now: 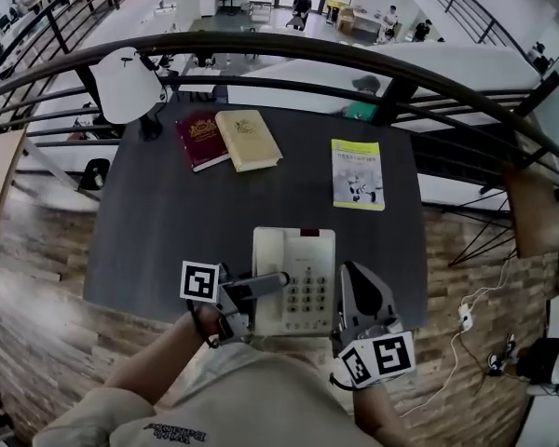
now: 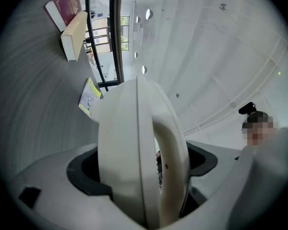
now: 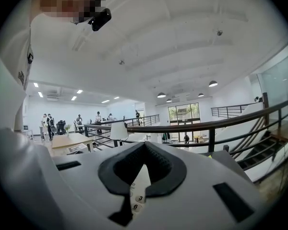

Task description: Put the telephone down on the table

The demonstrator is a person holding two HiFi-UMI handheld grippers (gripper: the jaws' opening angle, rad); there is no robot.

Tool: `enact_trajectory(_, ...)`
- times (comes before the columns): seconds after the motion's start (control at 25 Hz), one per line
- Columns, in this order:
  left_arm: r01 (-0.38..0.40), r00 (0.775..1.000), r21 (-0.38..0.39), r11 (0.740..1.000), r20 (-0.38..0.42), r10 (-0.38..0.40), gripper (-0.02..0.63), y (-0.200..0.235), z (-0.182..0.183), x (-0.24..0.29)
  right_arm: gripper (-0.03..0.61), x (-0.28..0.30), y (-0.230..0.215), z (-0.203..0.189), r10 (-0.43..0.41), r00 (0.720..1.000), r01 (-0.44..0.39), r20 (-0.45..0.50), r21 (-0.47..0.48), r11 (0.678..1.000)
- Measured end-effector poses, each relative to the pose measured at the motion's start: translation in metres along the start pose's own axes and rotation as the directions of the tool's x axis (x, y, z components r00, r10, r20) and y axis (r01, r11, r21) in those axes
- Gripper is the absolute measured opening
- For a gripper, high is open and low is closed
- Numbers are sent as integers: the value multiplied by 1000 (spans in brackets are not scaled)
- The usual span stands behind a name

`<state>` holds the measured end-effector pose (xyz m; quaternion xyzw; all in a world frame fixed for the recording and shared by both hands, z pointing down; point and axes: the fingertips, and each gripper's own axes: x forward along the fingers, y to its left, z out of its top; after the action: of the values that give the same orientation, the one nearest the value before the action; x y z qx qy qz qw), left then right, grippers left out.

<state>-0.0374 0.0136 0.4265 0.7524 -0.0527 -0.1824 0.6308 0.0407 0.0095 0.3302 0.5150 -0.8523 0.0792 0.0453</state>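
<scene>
dark table (image 1: 149,212) by a railing (image 1: 289,49). head view: white telephone (image 1: 303,254) at the near edge, between left gripper (image 1: 272,282) and right gripper (image 1: 359,291). left gripper view: jaws clamped on the handset (image 2: 134,152). right gripper view: jaws drawn together, keypad (image 3: 140,198) sliver visible below.

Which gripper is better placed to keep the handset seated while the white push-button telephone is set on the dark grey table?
Left. The left gripper is clamped across the white handset; the right gripper only pinches the telephone's keypad edge.
</scene>
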Motion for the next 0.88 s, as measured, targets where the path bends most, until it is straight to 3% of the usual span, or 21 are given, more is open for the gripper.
enact_trajectory(0.36, -1, 1000, 29, 1000, -27, 2, 454, 12, 41, 8, 2, 45, -30, 6, -30, 999, 30, -31, 16, 999)
enact_trajectory(0.56, -44, 997, 98, 994, -54, 49, 454, 30, 47, 20, 2, 63, -48, 4, 9, 999, -8, -50, 17, 1000)
enact_trajectory(0.88, -63, 998, 78, 995, -22, 65, 454, 46, 60, 31, 2, 83, -73, -7, 33, 996, -29, -86, 40, 999)
